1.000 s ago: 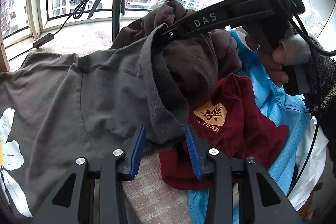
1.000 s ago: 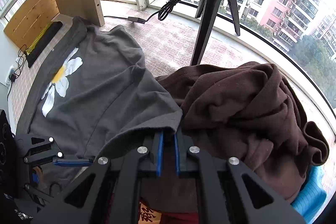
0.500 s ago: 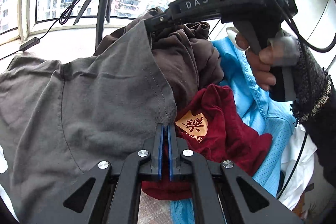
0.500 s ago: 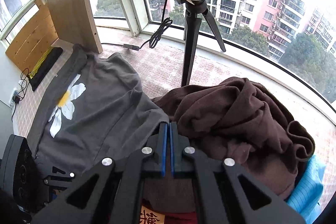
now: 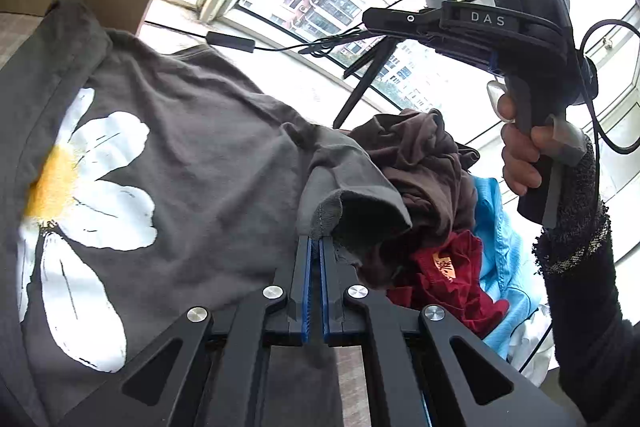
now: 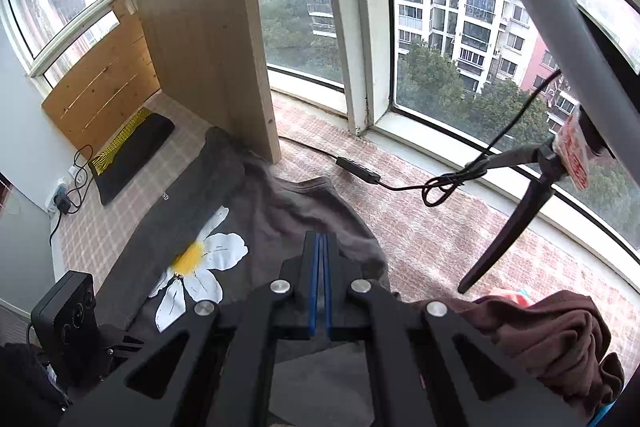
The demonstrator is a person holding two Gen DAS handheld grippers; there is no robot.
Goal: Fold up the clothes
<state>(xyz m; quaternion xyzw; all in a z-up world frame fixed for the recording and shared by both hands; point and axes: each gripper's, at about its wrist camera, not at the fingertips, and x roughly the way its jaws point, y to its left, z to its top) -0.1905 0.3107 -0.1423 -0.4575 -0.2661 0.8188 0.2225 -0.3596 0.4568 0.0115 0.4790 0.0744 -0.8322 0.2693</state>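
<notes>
A grey T-shirt [image 5: 192,163] with a white daisy print lies spread over the checked surface; it also shows in the right wrist view [image 6: 256,219]. My left gripper [image 5: 315,243] is shut on the grey T-shirt's sleeve hem and holds it lifted. My right gripper [image 6: 321,239] has its jaws closed, with no cloth seen between the tips. In the left wrist view the right gripper [image 5: 370,15] is raised high above the clothes and holds nothing.
A pile of clothes lies to the right: a brown garment [image 5: 424,155], a dark red one [image 5: 448,279], a light blue one [image 5: 500,251]. A tripod [image 6: 512,215], a cable [image 6: 360,173] and a wooden panel [image 6: 208,27] stand by the windows.
My right gripper let go of the grey T-shirt and rose high above the pile. My left gripper closed on the sleeve hem and lifted it, swinging left.
</notes>
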